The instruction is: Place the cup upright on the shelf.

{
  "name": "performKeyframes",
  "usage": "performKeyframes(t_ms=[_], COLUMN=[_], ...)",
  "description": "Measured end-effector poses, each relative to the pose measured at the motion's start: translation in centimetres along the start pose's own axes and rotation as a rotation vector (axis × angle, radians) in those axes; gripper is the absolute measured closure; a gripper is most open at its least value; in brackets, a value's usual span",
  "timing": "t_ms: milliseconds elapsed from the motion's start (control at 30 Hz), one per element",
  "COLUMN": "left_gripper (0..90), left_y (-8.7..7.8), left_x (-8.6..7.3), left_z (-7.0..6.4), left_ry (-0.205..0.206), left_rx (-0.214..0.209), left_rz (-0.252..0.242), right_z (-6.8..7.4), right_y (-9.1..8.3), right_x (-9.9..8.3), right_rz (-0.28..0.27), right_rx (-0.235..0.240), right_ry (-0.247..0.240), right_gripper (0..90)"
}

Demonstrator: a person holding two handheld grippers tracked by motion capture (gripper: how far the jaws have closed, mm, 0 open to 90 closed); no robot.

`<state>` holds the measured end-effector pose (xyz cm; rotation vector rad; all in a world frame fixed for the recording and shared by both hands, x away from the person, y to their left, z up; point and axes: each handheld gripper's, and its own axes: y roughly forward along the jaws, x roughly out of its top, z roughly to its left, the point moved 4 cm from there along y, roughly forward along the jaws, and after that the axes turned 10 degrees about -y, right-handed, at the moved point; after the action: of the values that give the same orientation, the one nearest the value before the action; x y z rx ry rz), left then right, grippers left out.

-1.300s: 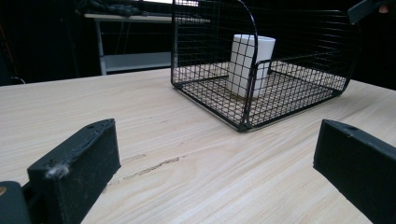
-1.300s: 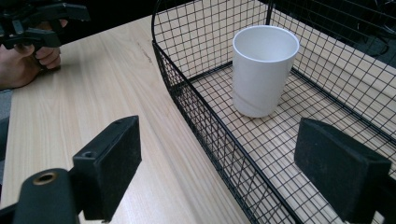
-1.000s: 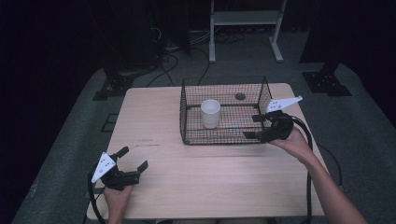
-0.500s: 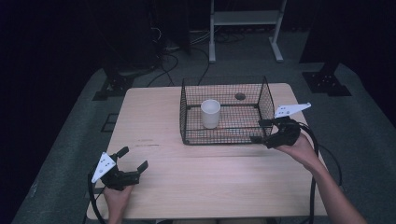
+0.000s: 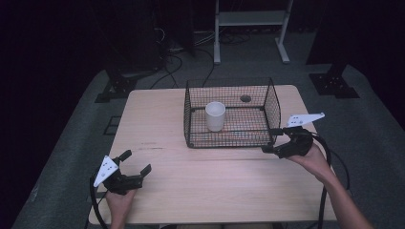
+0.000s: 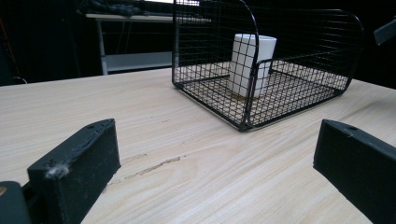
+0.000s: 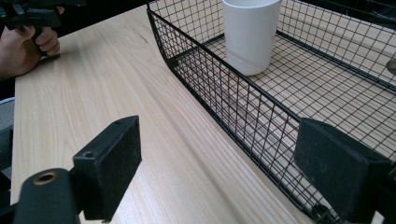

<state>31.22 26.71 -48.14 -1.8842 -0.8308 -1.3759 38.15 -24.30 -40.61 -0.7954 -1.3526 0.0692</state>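
A: What does the high view give?
B: A light wooden table (image 5: 215,186) with a black wire basket (image 5: 228,141) at its far middle. A white cup (image 5: 215,116) stands upright inside, toward the basket's left. The left gripper (image 5: 135,168) rests at the near left corner, jaws spread and empty. The right gripper (image 5: 268,141) sits just beside the basket's near right corner, jaws apart.

A: And the left gripper view?
B: Both black jaws stand wide apart over bare wood, with the wire basket (image 6: 261,107) and cup (image 6: 252,65) well beyond them.

A: The right gripper view?
B: Jaws spread, holding nothing. The basket's near wall (image 7: 233,93) runs between them, the cup (image 7: 250,35) behind it. The other hand (image 7: 28,46) shows far left.
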Motion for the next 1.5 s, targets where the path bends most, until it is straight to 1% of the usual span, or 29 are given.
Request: performKeyframes(t_ms=[100, 200, 367, 533, 733, 933, 967, 1300, 1500], left_gripper=[0.0, 0.0, 0.0, 0.0, 0.0, 0.0, 0.0, 0.0, 0.0], left_y=[0.0, 0.0, 0.0, 0.0, 0.0, 0.0, 0.0, 0.0, 0.0], left_x=[0.0, 0.0, 0.0, 0.0, 0.0, 0.0, 0.0, 0.0, 0.0], left_z=[0.0, 0.0, 0.0, 0.0, 0.0, 0.0, 0.0, 0.0, 0.0], left_ry=[0.002, 0.002, 0.002, 0.003, 0.003, 0.004, 0.005, 0.007, 0.007], left_rx=[0.001, 0.001, 0.001, 0.002, 0.002, 0.002, 0.002, 0.002, 0.002], left_rz=[0.001, 0.002, 0.002, 0.002, 0.003, 0.003, 0.002, 0.003, 0.002], right_z=[0.1, 0.1, 0.4, 0.5, 0.9, 1.2, 1.2, 1.6, 1.8], right_y=[-0.3, -0.5, -0.9, -1.2, -1.6, -1.4, -1.3, -1.9, -2.2], right_x=[-0.4, -0.5, -1.1, -1.7, -1.8, -3.0, -3.1, -4.1, -4.9], right_rz=[-0.003, -0.003, -0.007, -0.005, -0.023, 0.002, 0.002, -0.009, -0.021], right_rx=[-0.002, -0.010, -0.017, -0.014, -0.023, -0.030, -0.032, -0.046, -0.056], right_ry=[0.008, 0.003, 0.011, 0.021, 0.010, 0.021, 0.017, 0.032, 0.049], right_gripper=[14.0, 14.0, 14.0, 13.9, 14.0, 13.9, 13.9, 13.9, 13.9])
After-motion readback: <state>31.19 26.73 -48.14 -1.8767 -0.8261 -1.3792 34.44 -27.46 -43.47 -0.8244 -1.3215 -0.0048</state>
